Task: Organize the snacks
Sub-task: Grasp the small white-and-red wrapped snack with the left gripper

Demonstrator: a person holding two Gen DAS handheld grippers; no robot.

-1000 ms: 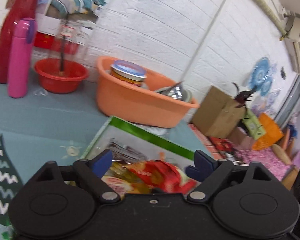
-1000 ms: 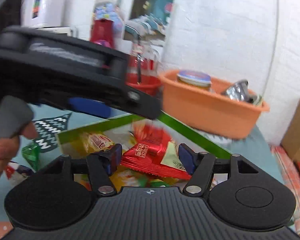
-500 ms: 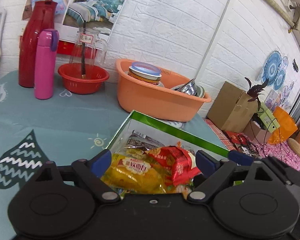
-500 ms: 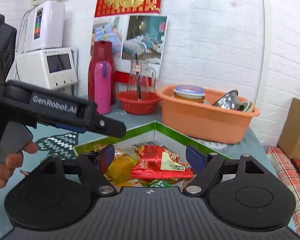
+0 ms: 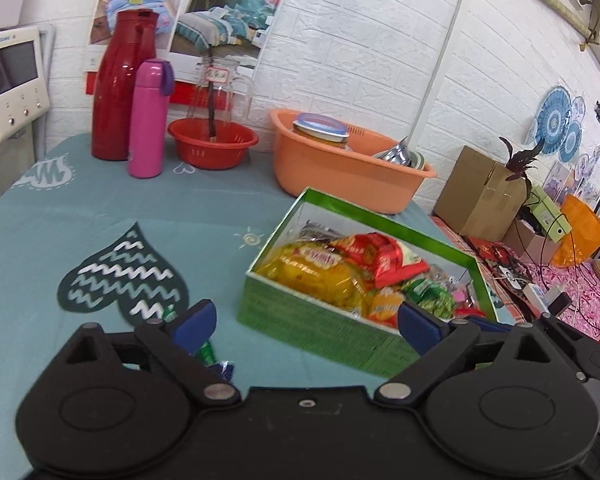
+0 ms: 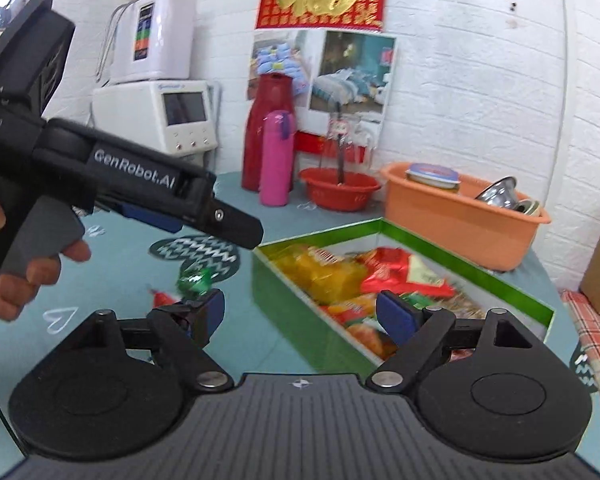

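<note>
**Both claws empty above table**

Left claw (image 5: 306, 322) spread wide, holding nothing. Right claw (image 6: 300, 316) likewise apart, empty. Green box (image 5: 320, 322) just ahead on table (image 5: 100, 208), packed with snacks (image 5: 328, 276). Loose green candy (image 6: 194, 279) left of box.

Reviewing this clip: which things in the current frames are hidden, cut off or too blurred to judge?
- Loose snacks beside the green box: left wrist view, mostly hidden behind the left gripper; only a green wrapper peeks out.
- Green candy and red packet: right wrist view, blurred, partly behind the right gripper.
- Box's lower layers: both views, covered by the yellow bag and red packet.
- Packet print: too small.
</note>
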